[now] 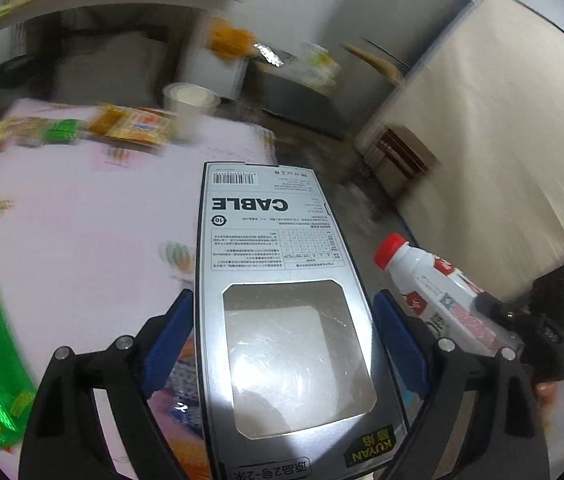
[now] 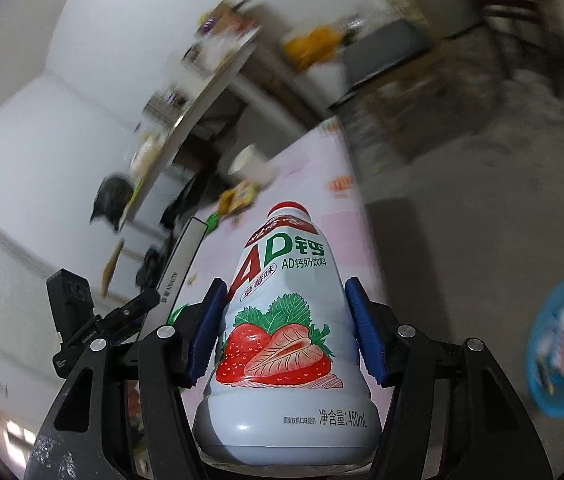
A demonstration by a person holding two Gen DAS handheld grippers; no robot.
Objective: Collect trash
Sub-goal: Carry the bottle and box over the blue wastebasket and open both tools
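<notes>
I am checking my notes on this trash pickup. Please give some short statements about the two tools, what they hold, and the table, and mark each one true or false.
1. The left tool grips a grey cable box. True.
2. The right tool holds a bottle with a strawberry picture. True.
3. The bottle's cap is blue. False: it is red.
4. A paper cup stands on the table. True.
5. The basket on the floor is green. False: it is blue.
</notes>
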